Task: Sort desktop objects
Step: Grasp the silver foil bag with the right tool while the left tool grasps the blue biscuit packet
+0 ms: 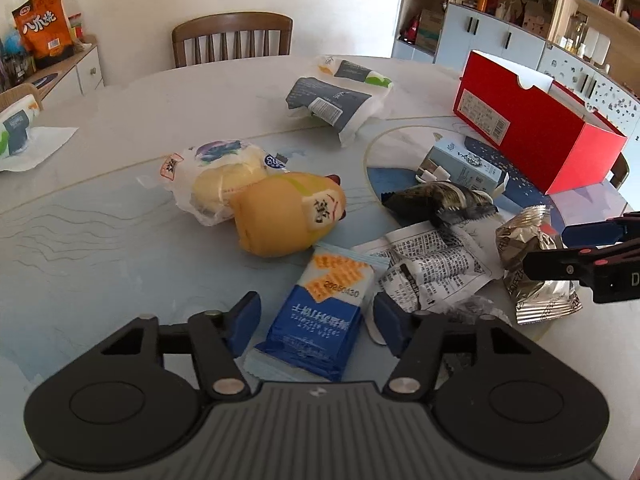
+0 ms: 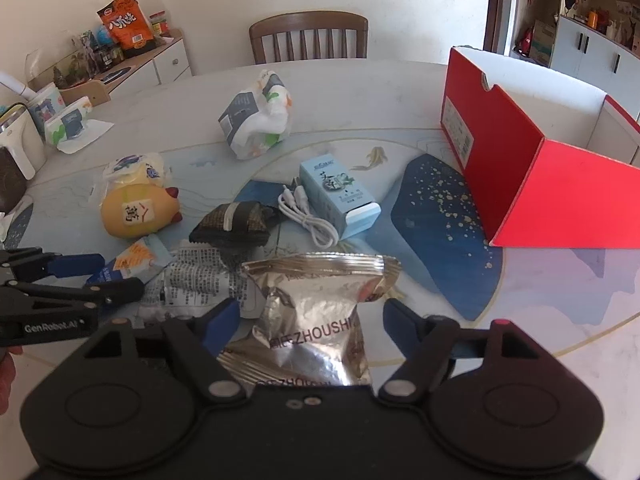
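My left gripper (image 1: 316,320) is open, its jaws on either side of a blue and orange cracker packet (image 1: 320,316) lying on the table. My right gripper (image 2: 312,320) is open around a crumpled silver foil snack bag (image 2: 316,320), also seen in the left wrist view (image 1: 536,268). An open red box (image 2: 536,152) stands at the right. A yellow chicken toy (image 1: 288,212), a bread pack (image 1: 220,176), a dark snack packet (image 2: 236,224), a light blue carton (image 2: 340,192), a white cable (image 2: 304,212) and a printed white wrapper (image 1: 432,260) lie between.
Tissue packs (image 1: 340,96) lie toward the far side of the round table (image 1: 100,240). A wooden chair (image 1: 232,40) stands behind it. A sideboard with an orange snack bag (image 2: 126,22) is at the left; shelves (image 1: 520,8) are at the back right.
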Demonstrator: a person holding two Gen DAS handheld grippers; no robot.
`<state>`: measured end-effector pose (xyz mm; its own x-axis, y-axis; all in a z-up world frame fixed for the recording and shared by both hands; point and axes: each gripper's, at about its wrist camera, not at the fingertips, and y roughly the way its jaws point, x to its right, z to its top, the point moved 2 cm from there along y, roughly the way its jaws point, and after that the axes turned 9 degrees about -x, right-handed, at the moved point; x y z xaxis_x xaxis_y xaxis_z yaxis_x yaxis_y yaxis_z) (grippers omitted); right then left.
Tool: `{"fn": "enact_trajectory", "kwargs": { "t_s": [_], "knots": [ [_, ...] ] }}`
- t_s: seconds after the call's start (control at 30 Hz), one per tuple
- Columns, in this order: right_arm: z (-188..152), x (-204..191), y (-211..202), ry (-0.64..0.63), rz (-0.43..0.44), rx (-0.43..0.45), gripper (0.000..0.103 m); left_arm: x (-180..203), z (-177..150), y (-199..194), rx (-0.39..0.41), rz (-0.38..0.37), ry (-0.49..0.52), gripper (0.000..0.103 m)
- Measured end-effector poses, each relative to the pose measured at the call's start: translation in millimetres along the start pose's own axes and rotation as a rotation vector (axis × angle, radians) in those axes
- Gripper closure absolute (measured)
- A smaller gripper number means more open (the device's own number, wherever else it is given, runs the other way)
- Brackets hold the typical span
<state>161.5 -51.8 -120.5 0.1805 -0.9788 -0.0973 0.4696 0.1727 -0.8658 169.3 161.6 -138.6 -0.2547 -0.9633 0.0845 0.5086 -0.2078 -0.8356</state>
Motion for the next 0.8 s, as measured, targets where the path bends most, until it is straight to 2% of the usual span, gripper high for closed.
{"fn": "enact_trajectory", "kwargs": {
  "t_s": [0.13,0.2,0.3,0.57,0.8],
  "knots": [
    [0,0,5,0.006,0.004,-0.02,0.03,2,0,0,-0.002,-0.008,0.024,0.048],
    [0,0,8,0.004,0.004,-0.025,0.035,4,1,1,-0.003,-0.01,0.036,0.057],
    [1,-2,8,-0.002,0.013,-0.024,0.043,6,1,0,-0.002,-0.014,0.038,0.062],
    [2,-4,5,-0.018,0.003,-0.012,0.055,11,-1,-1,0.014,0.001,0.033,0.066],
    [1,-5,-3,-0.032,-0.022,0.005,0.057,12,-4,-9,0.023,0.004,0.015,0.068]
  ]
}}
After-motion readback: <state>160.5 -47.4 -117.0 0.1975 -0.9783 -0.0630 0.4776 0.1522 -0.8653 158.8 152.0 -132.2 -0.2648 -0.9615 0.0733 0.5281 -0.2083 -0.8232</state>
